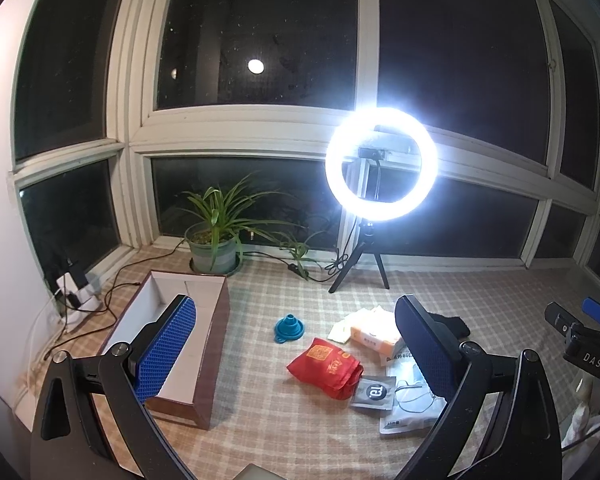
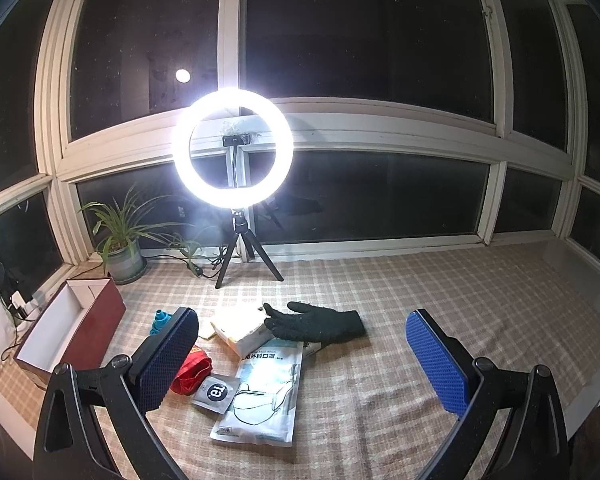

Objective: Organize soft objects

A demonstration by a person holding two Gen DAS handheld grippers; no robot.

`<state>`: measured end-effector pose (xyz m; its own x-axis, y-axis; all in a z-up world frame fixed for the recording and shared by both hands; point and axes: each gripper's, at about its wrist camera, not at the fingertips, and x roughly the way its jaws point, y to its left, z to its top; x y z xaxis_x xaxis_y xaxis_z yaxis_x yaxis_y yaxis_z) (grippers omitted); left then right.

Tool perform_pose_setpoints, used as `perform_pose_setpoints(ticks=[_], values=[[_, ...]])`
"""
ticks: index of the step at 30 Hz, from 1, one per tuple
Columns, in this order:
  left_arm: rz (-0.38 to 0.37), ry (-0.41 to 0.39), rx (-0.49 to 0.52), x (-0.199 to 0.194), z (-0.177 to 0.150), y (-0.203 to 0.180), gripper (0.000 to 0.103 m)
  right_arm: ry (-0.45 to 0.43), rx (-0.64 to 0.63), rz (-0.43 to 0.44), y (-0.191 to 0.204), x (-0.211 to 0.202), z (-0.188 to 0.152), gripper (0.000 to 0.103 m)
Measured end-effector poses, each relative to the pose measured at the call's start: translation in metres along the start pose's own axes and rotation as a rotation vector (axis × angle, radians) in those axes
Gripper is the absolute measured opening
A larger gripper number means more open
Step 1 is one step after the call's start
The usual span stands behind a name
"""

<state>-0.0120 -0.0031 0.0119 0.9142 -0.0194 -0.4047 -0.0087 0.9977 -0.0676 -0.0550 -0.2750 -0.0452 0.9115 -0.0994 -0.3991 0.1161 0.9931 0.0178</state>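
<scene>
Both the left claw [image 1: 296, 356] and right claw [image 2: 302, 354] hang wide and empty; sorting seems unstarted. The black glove [image 2: 320, 324], red pouch [image 1: 326, 368] and mask pack [image 2: 266, 392] lie right of the open box [image 1: 172, 332]; next, likely close on one and carry it boxward.

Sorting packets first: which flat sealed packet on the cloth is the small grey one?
The grey sachet with the round logo, beside the red pouch; the face mask pack is larger and pale.

Right gripper [image 2: 302, 354] (jaws wide apart) hovers over black glove [image 2: 320, 325] and mask packet [image 2: 266, 396].
</scene>
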Motion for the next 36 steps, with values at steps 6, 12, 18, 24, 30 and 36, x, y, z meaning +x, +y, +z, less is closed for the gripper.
perform_pose_setpoints(ticks=[6,12,18,24,30,36], values=[[0.000,-0.005,-0.003,0.000,0.000,0.000,0.100,-0.001,-0.003,0.004,-0.002,0.001,0.002,0.103],[-0.001,-0.005,-0.003,0.000,-0.001,0.002,0.100,0.003,-0.001,0.005,0.000,0.003,0.003,0.103],[-0.001,-0.006,-0.004,-0.001,-0.001,0.002,0.100,0.012,0.004,0.007,0.001,0.009,0.003,0.103],[-0.002,-0.009,-0.002,0.001,0.000,0.001,0.100,0.010,0.002,0.006,0.001,0.009,0.002,0.103],[-0.005,-0.010,0.003,0.005,0.001,0.000,0.100,0.011,0.003,0.007,0.001,0.009,0.001,0.103],[-0.009,-0.006,0.010,0.008,0.000,-0.004,0.100,0.014,0.003,0.004,0.000,0.014,-0.001,0.103]])
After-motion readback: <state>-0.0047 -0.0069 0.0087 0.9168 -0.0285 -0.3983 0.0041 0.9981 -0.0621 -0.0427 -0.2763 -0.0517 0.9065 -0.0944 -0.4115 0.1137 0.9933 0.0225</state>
